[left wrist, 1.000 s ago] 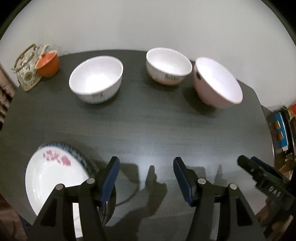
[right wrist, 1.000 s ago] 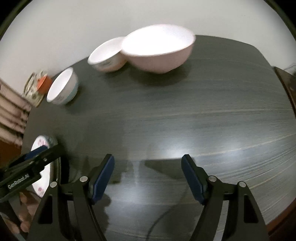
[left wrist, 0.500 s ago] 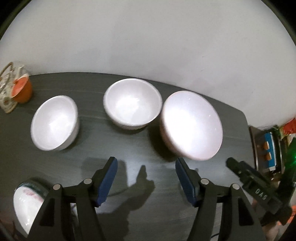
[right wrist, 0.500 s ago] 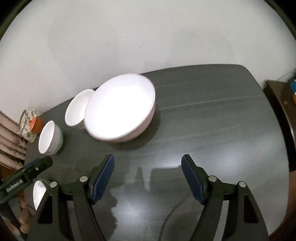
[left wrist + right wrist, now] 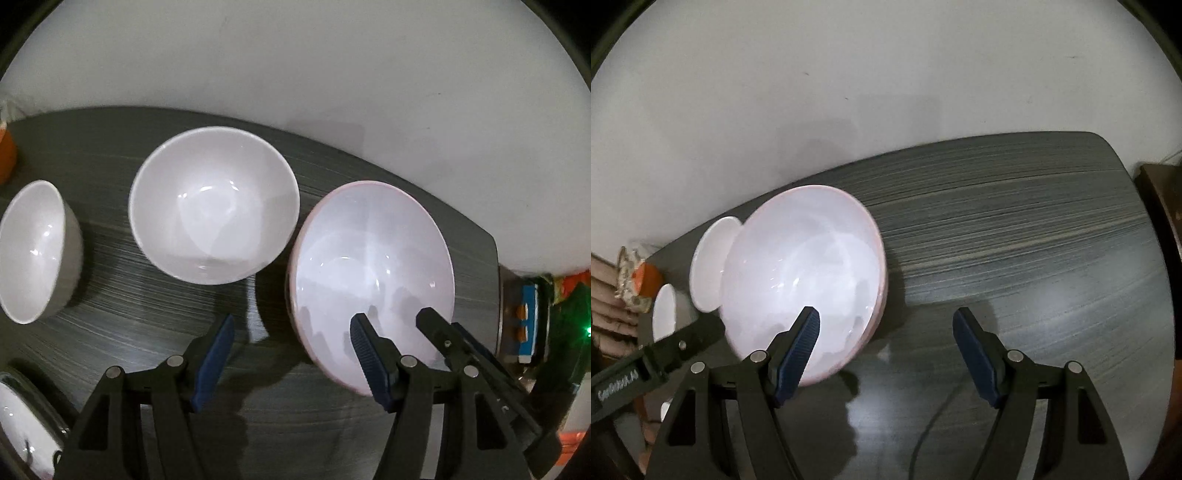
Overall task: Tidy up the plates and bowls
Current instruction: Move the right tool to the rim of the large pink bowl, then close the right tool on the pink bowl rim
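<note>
While both grippers hover with jaws apart and nothing held, the large pink bowl [image 5: 373, 266] sits on the dark table [image 5: 147, 325] beneath them. The left gripper [image 5: 291, 347], just opened wider, straddles its near rim, as does the right gripper [image 5: 886, 332]; two white bowls [image 5: 214, 210] stand left of it

Both feeds dim overall, I get hard light from above and behind the tools. Pink bowl [image 5: 373, 266] is blown out, almost no interior detail; white bowl [image 5: 214, 210] shows small specular spots. Glare patch on the table [image 5: 1052, 258] just ahead of the right gripper [image 5: 886, 354]. Finger shadows are sharp on the tabletop and inside the pink bowl. Heavy fisheye bend, black vignette at the corners. Slight motion smear on the far-left bowl [image 5: 35, 251] and wood grain.
</note>
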The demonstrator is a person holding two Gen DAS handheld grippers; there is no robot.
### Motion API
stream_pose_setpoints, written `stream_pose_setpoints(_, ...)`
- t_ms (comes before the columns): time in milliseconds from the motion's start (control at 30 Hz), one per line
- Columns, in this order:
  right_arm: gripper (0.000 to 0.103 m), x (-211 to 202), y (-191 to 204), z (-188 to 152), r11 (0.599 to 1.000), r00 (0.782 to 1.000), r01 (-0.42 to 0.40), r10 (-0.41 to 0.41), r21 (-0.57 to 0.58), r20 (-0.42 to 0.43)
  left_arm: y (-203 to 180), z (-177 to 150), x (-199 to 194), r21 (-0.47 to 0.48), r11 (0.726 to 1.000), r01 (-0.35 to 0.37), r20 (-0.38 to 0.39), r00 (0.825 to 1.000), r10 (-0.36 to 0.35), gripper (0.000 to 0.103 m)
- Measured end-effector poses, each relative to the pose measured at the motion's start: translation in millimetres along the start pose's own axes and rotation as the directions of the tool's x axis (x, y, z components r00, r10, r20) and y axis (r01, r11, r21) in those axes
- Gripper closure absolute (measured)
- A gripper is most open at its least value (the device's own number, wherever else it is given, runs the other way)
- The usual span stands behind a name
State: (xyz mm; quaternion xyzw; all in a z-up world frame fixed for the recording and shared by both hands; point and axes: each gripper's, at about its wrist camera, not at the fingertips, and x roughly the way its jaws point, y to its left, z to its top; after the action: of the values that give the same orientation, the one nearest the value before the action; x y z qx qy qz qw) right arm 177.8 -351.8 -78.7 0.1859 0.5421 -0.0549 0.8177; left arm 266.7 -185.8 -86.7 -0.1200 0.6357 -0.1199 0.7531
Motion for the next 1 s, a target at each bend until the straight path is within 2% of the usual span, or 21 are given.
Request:
stream_pose_setpoints(167,0.031,22,5,2,1.000,1.000,0.010,-0.010,0.011,-0.027,0,4,10,0.005,1.000,0.000,0.001,1.000,0.000,0.037)
stream_pose_setpoints(233,0.036,29,6,1,1.000,0.999,0.011,-0.010,0.012,-0.034,-3,4,14,0.004,1.000,0.017,-0.012,1.000,-0.017,0.037)
stream_pose_setpoints(267,0.038,32,6,1,1.000,0.999,0.011,-0.010,0.016,-0.036,-3,5,16,0.007,1.000,0.027,-0.013,1.000,-0.027,0.041)
stream_pose_setpoints(400,0.059,38,2,-1,0.998,0.999,-0.024,0.026,0.049,-0.038,-8,3,18,0.053,0.998,0.046,0.004,0.999,-0.046,0.073)
stream_pose_setpoints(500,0.076,40,-2,-3,0.998,0.998,-0.033,0.036,0.047,-0.048,-6,3,17,0.048,0.997,0.053,0.014,0.998,-0.054,0.082)
stream_pose_setpoints(533,0.081,41,-2,-4,0.997,0.997,-0.048,0.051,0.055,-0.053,-4,1,14,0.049,0.997,0.060,0.015,0.998,-0.061,0.082)
stream_pose_setpoints(600,0.084,37,-4,-8,0.996,0.997,-0.061,0.064,0.058,-0.052,2,-3,4,0.059,0.996,0.073,0.017,0.997,-0.074,0.082)
stream_pose_setpoints(700,0.084,30,-2,-18,0.998,0.998,-0.035,0.037,0.044,-0.045,5,-12,-10,0.078,0.993,0.083,0.020,0.996,-0.085,0.082)
stream_pose_setpoints(1000,0.083,-16,9,-59,0.997,0.998,-0.050,0.051,0.052,-0.027,14,-64,-69,0.142,0.988,0.060,0.061,0.996,-0.070,0.082)
